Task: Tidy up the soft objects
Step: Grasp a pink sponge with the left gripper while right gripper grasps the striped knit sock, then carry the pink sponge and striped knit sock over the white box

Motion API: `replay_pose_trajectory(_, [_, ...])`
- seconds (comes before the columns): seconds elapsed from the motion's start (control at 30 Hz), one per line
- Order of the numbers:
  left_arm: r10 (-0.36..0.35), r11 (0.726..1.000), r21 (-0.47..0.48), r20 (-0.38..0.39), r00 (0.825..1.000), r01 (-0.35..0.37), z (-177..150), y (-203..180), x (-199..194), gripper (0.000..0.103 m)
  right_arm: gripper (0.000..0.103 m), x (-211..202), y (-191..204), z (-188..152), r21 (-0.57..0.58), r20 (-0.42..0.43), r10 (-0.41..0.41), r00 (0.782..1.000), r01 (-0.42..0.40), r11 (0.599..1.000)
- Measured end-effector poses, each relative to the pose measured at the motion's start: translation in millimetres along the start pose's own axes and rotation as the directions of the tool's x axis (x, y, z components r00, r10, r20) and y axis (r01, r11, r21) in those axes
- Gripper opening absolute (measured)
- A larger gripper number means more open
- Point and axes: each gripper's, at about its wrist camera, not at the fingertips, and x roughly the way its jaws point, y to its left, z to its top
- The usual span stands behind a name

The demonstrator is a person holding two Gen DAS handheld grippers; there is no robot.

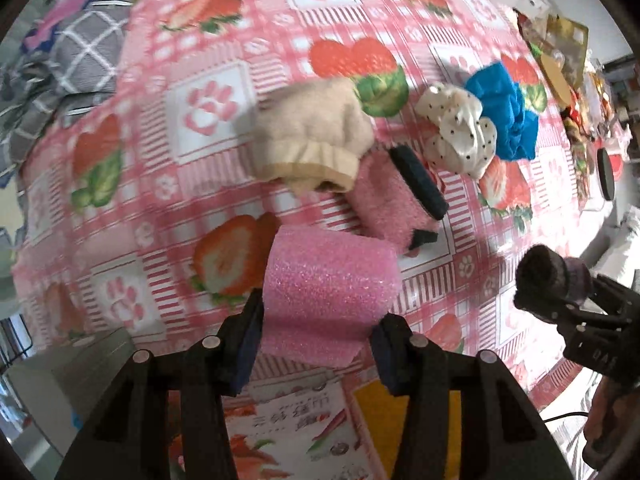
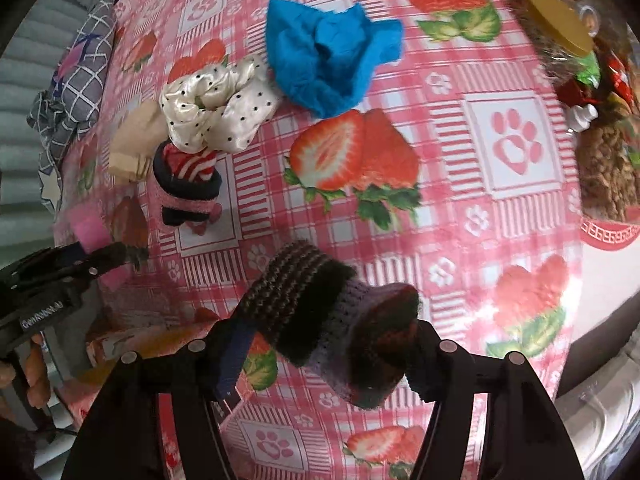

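My left gripper is shut on a pink foam roll, held above the strawberry-print tablecloth. My right gripper is shut on a dark striped knitted roll, also lifted off the cloth. On the table lie a beige sock, a pink and navy sock, a white polka-dot scrunchie and a crumpled blue cloth. The right gripper appears at the right edge of the left wrist view. The left gripper shows at the left edge of the right wrist view.
A grey checked cloth is bunched at the table's far left. A jar with a gold lid and snack packets stand at the far right. A printed leaflet and a yellow item lie beneath the left gripper.
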Motion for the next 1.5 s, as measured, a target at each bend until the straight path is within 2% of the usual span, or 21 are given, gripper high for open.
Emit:
replay_pose_trajectory(0.17, [-0.003,0.999,-0.042,0.045,0.999,0.004,-17.6,18.0,-29.9,0.053,0.066,-16.4,-5.4,-27.7,0.005,0.004,0.007,1.000,-0.007,1.000])
replay_pose_trajectory(0.2, [-0.004,0.999,-0.044,0.049,0.999,0.006,-23.3,35.4,-37.1,0.053,0.066,-18.8,-4.7,-32.7,0.005,0.004,0.010,1.000,-0.010,1.000])
replay_pose_trajectory(0.33, [0.007,0.998,-0.056,0.080,0.997,-0.003,-51.3,46.1,-55.4,0.053,0.066,-28.5,1.3,-61.1,-0.002,0.010,0.014,1.000,-0.014,1.000])
replay_pose_trajectory(0.4, [0.031,0.998,-0.059,0.113,0.993,-0.024,-78.9,39.6,-58.4,0.053,0.066,-31.9,6.0,-71.7,-0.006,0.012,0.018,1.000,-0.017,1.000])
replay_pose_trajectory(0.47, [0.045,0.998,-0.043,0.130,0.990,-0.040,-86.4,33.2,-62.2,0.053,0.066,-36.0,12.3,-83.2,-0.025,0.015,0.010,1.000,-0.010,1.000])
replay_pose_trajectory(0.77, [0.009,1.000,-0.026,0.156,0.988,-0.005,-134.2,29.1,-71.7,0.053,0.066,-50.0,49.3,-123.9,-0.090,0.046,-0.021,0.999,0.025,0.996])
replay_pose_trajectory(0.93, [-0.010,0.999,-0.033,0.169,0.986,0.016,-164.2,35.7,-81.8,0.053,0.066,-65.1,66.2,-136.1,-0.097,0.084,-0.023,0.996,0.031,0.995])
replay_pose_trajectory(1.23, [-0.028,0.997,-0.065,0.209,0.978,0.042,-199.8,54.4,-98.4,0.053,0.066,-101.1,103.9,-148.0,-0.138,0.180,-0.027,0.983,0.053,0.989])
replay_pose_trajectory(1.5, [-0.031,0.991,-0.116,0.242,0.970,0.061,-223.5,74.4,-107.4,0.053,0.066,-108.0,138.8,-158.0,-0.207,0.209,-0.023,0.978,0.068,0.976])
